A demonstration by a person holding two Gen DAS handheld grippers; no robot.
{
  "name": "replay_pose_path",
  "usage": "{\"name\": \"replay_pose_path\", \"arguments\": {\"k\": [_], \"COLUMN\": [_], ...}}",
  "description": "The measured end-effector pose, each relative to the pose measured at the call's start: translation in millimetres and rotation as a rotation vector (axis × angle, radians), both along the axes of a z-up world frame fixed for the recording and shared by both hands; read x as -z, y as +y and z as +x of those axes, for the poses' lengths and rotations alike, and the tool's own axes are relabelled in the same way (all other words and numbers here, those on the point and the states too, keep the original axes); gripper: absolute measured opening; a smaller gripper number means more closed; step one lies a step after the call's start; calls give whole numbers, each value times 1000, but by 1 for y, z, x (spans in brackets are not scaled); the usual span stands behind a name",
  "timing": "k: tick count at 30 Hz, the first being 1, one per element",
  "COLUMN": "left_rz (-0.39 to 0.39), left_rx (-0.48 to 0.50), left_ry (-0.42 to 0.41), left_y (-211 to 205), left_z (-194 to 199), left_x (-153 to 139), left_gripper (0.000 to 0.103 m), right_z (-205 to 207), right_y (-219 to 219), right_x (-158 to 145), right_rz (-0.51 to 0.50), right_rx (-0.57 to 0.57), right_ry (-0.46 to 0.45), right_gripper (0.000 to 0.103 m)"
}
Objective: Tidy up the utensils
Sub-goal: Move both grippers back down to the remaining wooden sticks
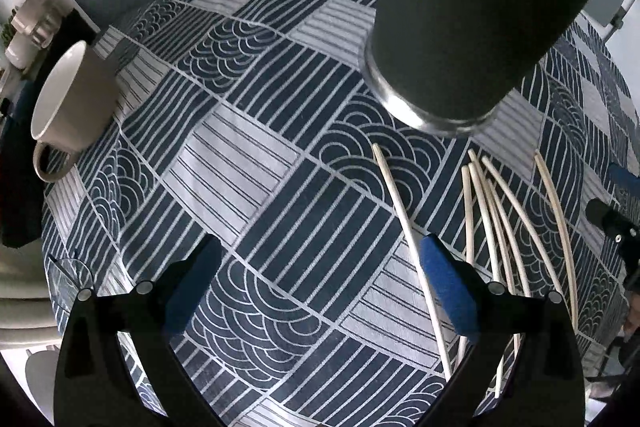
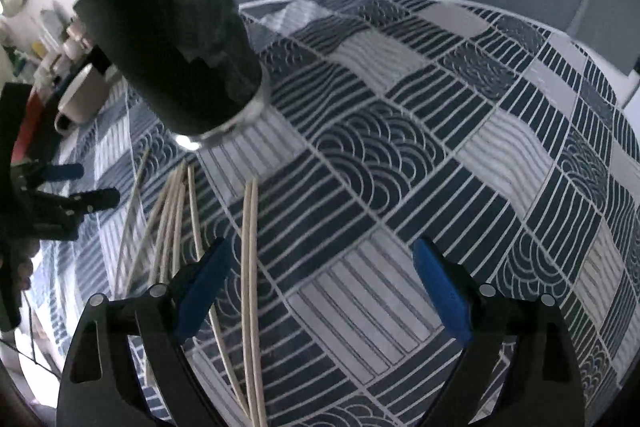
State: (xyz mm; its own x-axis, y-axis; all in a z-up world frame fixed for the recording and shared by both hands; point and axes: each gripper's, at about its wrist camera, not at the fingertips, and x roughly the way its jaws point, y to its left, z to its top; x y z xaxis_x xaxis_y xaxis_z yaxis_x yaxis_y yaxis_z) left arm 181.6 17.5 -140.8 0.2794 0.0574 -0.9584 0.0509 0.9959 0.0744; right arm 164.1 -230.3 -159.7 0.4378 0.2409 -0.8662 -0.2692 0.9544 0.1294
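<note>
Several pale wooden chopsticks (image 1: pixel 492 223) lie loose on the patterned tablecloth in front of a tall dark tumbler (image 1: pixel 472 11) with a metal base. In the right wrist view the chopsticks (image 2: pixel 176 215) fan out below the tumbler (image 2: pixel 176 39), and a pair (image 2: pixel 250 267) lies between my fingers. My left gripper (image 1: pixel 320 279) is open and empty, with one chopstick (image 1: pixel 404 223) passing its right finger. My right gripper (image 2: pixel 324 283) is open and empty above the cloth. The left gripper shows at the left edge of the right wrist view (image 2: pixel 80 187).
A white mug (image 1: pixel 68 107) stands at the table's far left, also seen in the right wrist view (image 2: pixel 80 99). A clear glass (image 1: pixel 70 277) sits near the left edge. The blue and white tablecloth (image 1: pixel 248 155) covers a round table. Shelf clutter lies beyond on the left.
</note>
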Motion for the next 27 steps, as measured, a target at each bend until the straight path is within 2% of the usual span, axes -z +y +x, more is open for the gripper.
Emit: {"name": "replay_pose_path", "arguments": {"k": [4,10,17,24,27], "left_rz": [-10,16,34,-47,-43], "left_rx": [0,2,12,-59,-67], "left_ry": [16,24,37,48,35], "left_y": [-2,-5,-11,3,5], "left_z": [0,0,0,-2,-4], "left_x": [3,9,19,24,25], "left_gripper": [97,97,97,98,99], "right_z": [-2,-4,-7,-4,-2], "right_y": [3,6,10,10,12], "right_x": [7,16,19,18,20], "right_rz": [-22,-61,-96,-169,-180], "right_rx": [-20,-20,-33,0,10], "right_ry": [16,41,26,51,84], "right_gripper": [87,88,91,95,95]}}
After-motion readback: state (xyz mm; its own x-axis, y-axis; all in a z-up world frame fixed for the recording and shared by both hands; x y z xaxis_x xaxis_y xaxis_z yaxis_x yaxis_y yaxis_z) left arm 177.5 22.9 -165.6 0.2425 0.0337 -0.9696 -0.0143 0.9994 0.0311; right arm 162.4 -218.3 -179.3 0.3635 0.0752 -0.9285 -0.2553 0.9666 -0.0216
